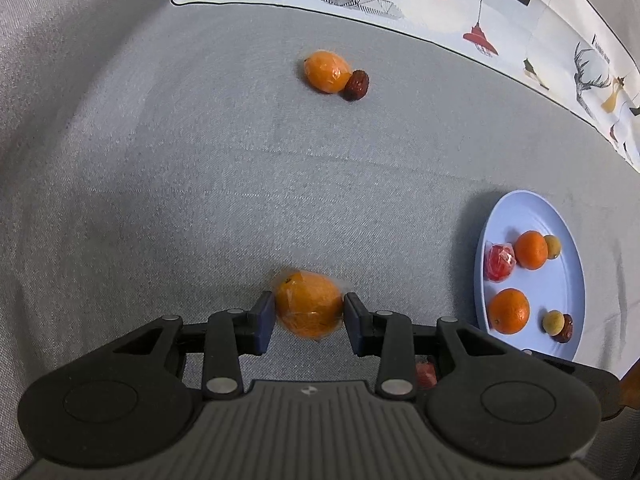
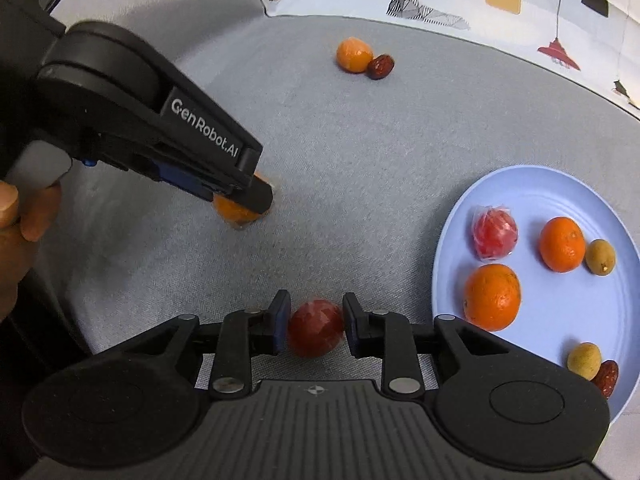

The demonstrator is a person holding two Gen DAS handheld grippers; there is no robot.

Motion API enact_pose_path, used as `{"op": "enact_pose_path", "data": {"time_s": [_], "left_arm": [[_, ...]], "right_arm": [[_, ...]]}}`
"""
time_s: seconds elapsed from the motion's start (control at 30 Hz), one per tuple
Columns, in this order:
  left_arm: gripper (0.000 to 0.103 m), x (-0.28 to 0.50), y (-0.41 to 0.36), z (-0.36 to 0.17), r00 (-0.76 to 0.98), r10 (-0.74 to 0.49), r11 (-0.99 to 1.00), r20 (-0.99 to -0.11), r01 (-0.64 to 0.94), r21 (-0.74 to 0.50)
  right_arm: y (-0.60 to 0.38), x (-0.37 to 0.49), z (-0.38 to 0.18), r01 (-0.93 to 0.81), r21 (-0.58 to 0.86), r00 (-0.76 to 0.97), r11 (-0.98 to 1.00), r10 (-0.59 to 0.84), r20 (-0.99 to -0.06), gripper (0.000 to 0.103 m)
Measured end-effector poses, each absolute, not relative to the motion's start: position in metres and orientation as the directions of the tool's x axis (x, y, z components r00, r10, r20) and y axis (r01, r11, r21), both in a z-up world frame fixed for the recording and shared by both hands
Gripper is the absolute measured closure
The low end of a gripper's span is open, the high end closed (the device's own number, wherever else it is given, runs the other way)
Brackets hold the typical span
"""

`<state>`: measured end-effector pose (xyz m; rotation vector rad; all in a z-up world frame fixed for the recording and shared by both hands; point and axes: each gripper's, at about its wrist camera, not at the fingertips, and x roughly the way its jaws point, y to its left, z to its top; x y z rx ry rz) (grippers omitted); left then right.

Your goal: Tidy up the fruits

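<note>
left claw gripping wrapped orange | right claw gripping red fruit | blue plate at 3 o'clock

Wrapped orange and red fruit sit between jaws.

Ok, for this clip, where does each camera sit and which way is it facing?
Left wrist: mounted on the left hand-held gripper, looking forward and down over the grey cloth; its own fingers flank a wrapped orange.
Right wrist: mounted on the right hand-held gripper, same downward look; its fingers flank a red fruit, and the left gripper and the person's left hand show at left.
Shared: the blue plate of fruit, plus the far orange touching a date.
</note>
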<state>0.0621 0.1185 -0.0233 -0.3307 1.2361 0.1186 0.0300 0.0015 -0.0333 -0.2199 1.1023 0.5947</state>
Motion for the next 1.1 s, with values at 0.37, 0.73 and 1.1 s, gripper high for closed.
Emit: {"op": "enact_pose_path", "data": {"time_s": [0.37, 0.73, 1.1], "left_arm": [[0.062, 0.066, 0.113, -0.027, 0.316, -0.081, 0.955, -0.945, -0.248, -0.164], [0.062, 0.064, 0.111, -0.023, 0.342, -0.063, 0.958, -0.937, -0.242, -0.153], [0.062, 0.041, 0.108, 0.024, 0.566, -0.042, 0.955, -0.823, -0.219, -0.199]], "right_arm": [[-0.004, 0.031, -0.033, -0.547, 0.118, 0.317, 0.829, 0.335, -0.887, 0.074], [-0.009, 0.033, -0.023, -0.539, 0.131, 0.351, 0.832, 0.363, -0.863, 0.074], [-0.053, 0.045, 0.065, -0.509, 0.138, 0.560, 0.850, 0.449, -0.697, 0.074]]}}
